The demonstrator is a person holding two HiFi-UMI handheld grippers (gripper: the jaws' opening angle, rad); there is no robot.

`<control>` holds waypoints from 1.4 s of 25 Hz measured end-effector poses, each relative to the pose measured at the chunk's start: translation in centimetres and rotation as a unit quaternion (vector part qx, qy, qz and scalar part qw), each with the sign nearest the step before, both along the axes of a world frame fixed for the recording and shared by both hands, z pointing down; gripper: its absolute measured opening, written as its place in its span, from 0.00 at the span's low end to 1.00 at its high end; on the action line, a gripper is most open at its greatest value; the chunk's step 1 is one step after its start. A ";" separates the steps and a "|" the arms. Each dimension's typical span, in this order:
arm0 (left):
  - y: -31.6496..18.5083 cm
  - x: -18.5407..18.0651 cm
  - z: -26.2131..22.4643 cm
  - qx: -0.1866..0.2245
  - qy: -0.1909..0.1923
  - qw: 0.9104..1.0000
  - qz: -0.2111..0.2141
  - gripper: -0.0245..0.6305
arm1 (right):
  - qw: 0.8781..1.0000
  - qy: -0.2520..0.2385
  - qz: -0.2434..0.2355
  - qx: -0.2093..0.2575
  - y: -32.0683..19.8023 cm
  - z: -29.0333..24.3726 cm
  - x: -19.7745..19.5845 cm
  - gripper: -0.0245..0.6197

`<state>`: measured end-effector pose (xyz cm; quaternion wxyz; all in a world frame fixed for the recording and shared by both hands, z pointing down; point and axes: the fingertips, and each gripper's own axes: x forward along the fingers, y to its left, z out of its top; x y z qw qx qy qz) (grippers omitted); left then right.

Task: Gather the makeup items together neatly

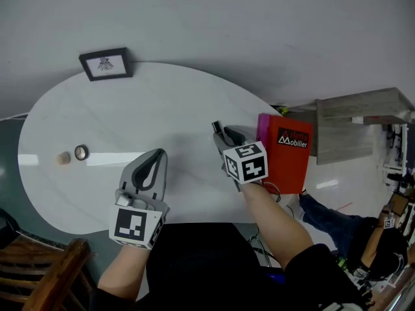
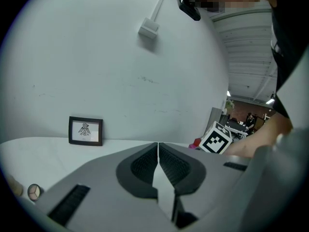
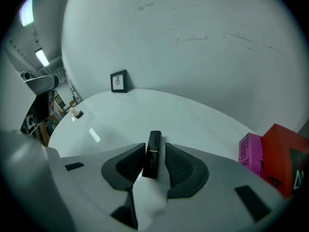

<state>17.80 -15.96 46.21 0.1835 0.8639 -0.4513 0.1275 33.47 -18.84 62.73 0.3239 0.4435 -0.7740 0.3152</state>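
**A:** Status of grippers?
**B:** Left gripper (image 1: 157,155) shut, empty, over desk (image 1: 162,96). Right gripper (image 1: 224,135) part-open around black lipstick (image 3: 153,152); gap shows at one pad.
**A:** Reason?
**B:** Probably setting it down. Small round item (image 1: 81,152) lies well apart, far left.

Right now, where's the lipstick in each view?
Head view: the lipstick is near the centre, at the tip of the right gripper.
Left gripper view: not in it.
Right gripper view: lower centre, standing between the jaws.
Shared landmark: the frame at the far edge of the table shows in all three views.
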 end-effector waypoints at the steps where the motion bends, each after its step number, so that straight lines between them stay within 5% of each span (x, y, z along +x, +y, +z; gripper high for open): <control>1: 0.0 -0.1 0.0 0.001 -0.002 1.000 -0.003 0.07 | 1.000 0.000 -0.001 -0.002 -0.1 0.2 0.0 0.25; 9: 0.4 -1.2 -1.6 0.006 -0.015 0.999 -0.031 0.07 | 1.000 -0.004 -0.018 -0.022 -0.1 0.8 -0.8 0.21; 20: 0.7 -6.2 -7.0 0.054 -0.031 0.995 -0.079 0.07 | 0.998 -0.048 -0.016 0.023 0.0 -5.2 -2.6 0.20; 35: 3.4 -21.6 -9.0 0.091 -0.053 0.993 -0.046 0.07 | 0.995 -0.076 0.018 0.061 2.1 -10.1 -18.2 0.20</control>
